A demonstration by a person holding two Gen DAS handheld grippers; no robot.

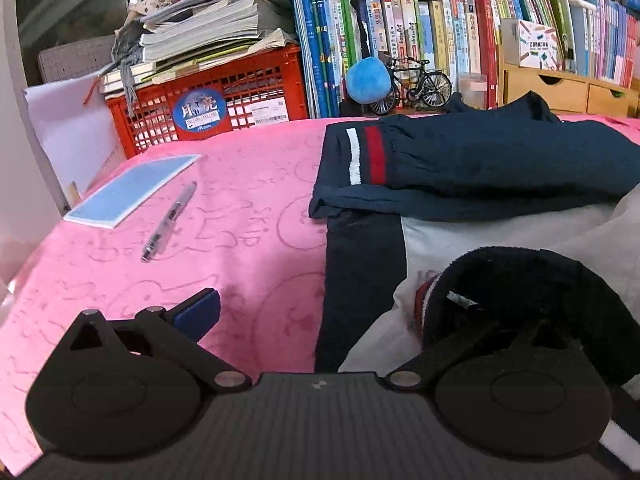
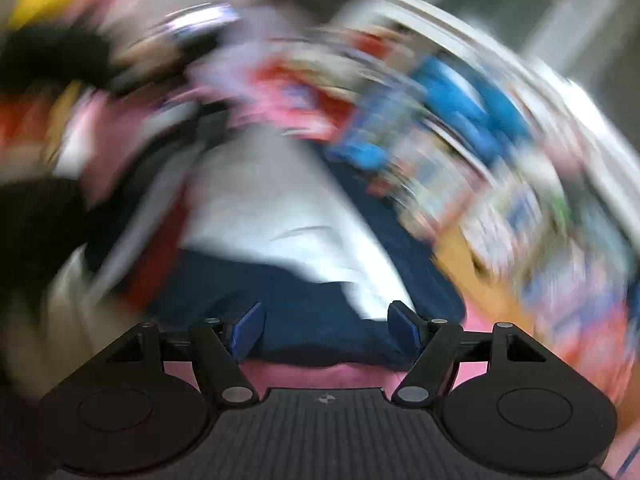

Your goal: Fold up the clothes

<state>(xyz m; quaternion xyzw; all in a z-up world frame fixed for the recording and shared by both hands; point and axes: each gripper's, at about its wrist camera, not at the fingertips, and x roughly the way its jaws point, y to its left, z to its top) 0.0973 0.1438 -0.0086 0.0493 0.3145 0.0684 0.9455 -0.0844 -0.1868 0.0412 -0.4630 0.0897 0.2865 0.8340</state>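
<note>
Standing spread, the right hand-held gripper (image 2: 326, 330) has nothing pinched. The left hand-held gripper (image 1: 332, 312) shows one blue pad; its other finger lies under a dark cuff, so its state cannot be told. The navy-and-white garment (image 1: 460, 168), red and white striped, lies partly folded at the right of the pink-covered bench (image 1: 240, 208). A pen (image 1: 170, 220) and blue notebook (image 1: 132, 190) lie at the left.

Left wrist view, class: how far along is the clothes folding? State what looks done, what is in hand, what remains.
Done: navy trousers lie folded on the pink cloth. In hand: the left gripper stands wide, one finger hidden under the jacket's dark collar; the right gripper is open, empty. Left: the white-and-navy jacket lies unfolded.
</note>
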